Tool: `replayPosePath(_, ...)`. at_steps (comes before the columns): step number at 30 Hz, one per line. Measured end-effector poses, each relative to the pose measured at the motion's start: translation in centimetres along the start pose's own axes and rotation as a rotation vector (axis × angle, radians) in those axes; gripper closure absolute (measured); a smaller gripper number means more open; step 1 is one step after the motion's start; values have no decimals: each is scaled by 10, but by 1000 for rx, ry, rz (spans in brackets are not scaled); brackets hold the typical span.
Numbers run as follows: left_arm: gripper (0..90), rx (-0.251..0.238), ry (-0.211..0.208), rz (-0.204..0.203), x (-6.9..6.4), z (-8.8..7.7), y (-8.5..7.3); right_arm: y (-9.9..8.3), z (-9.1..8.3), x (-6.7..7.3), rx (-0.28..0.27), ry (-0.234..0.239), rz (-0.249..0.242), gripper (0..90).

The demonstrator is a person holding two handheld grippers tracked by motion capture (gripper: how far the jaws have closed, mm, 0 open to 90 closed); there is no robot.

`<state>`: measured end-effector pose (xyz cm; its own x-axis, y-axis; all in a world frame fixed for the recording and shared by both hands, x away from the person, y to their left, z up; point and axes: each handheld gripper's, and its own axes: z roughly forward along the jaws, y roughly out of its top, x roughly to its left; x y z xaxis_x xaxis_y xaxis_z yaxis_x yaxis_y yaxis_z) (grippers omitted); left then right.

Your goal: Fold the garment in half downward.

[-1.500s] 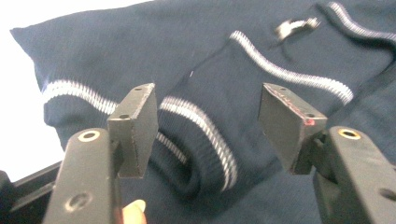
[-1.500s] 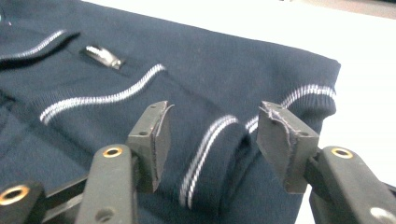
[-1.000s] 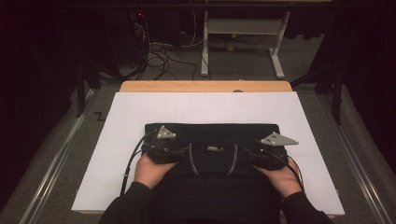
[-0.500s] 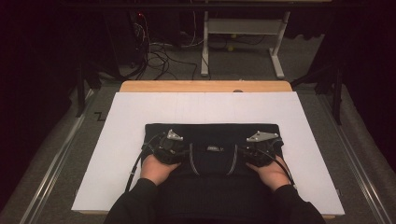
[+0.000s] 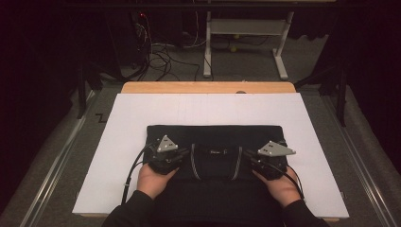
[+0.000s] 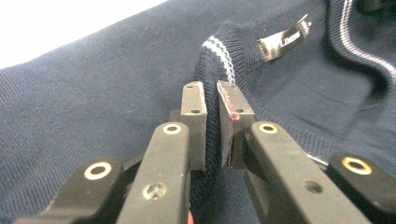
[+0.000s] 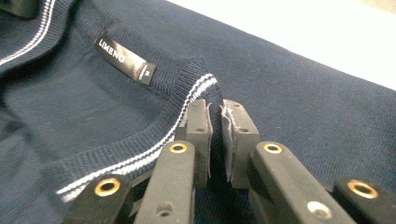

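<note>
In the high view, a dark navy sweater [image 5: 215,142] is seen lying flat on a white sheet [image 5: 132,118] that covers the counter [image 5: 208,87]. The garment is placed toward the near edge of the sheet, with its neck opening turned toward the person. The left hand-held gripper [image 5: 182,153] is set on the sweater at the left of the neckline, and the right hand-held gripper [image 5: 248,156] at the right of it; each is held from below by a hand [image 5: 151,179], and black sleeves are seen at the bottom edge. A cable [image 5: 132,170] is trailed from the left hand-held gripper over the sheet.

In the left gripper view, the ribbed collar [image 6: 212,70] with its two white stripes is seen raised into a fold, and that fold is pinched between the two pads of the left hand-held gripper [image 6: 212,121]. The jaws have just been closing, and the knit is clamped between them. A black woven label [image 6: 282,42] is seen inside the neck, just beyond the fold.

In the right gripper view, the striped collar [image 7: 187,100] is likewise gathered upward, and its edge is gripped between the pads of the right hand-held gripper [image 7: 217,135], whose jaws have just been closing on it. A label [image 7: 123,58] is stitched inside the neck, to the left of the grip. The white sheet [image 7: 327,32] is seen beyond the shoulder.
</note>
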<state>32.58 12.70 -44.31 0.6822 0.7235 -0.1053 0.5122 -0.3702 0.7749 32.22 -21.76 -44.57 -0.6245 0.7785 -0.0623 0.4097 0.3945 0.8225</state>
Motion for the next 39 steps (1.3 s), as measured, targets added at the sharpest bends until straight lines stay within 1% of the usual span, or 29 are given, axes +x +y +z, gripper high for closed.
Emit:
replayPosePath(5,778,-29,-34,13,-9,-15,-11,-9,-15,8,-39,33,-14,828)
replayPosePath(7,777,-36,-60,11,-13,-22,-17,-12,-23,12,-50,44,-16,828)
replayPosePath(9,776,-47,-78,18,-19,-28,-24,-16,-30,15,-60,54,-15,827)
replayPosePath(12,775,-66,-92,21,-27,-37,-34,-21,-42,22,-74,63,-22,827)
replayPosePath(17,774,-62,-103,29,-39,-48,-47,-27,-60,33,-93,81,-27,827)
replayPosePath(20,773,-58,-123,25,-47,-54,-55,-34,-69,39,-96,94,-30,826)
replayPosePath(22,770,-45,-119,42,-52,-57,-60,-38,-73,42,-94,104,-29,827)
replayPosePath(25,766,-42,-134,30,-55,-59,-66,-45,-79,47,-88,118,-30,826)
replayPosePath(30,757,-25,-138,35,-62,-62,-73,-53,-88,53,-82,128,-32,824)
replayPosePath(35,737,-26,-146,33,-66,-66,-77,-58,-95,58,-79,133,-36,816)
replayPosePath(36,736,-27,-147,30,-67,-67,-79,-59,-96,59,-77,134,-36,809)
replayPosePath(39,692,-27,-151,31,-67,-70,-81,-61,-99,60,-82,142,-29,766)
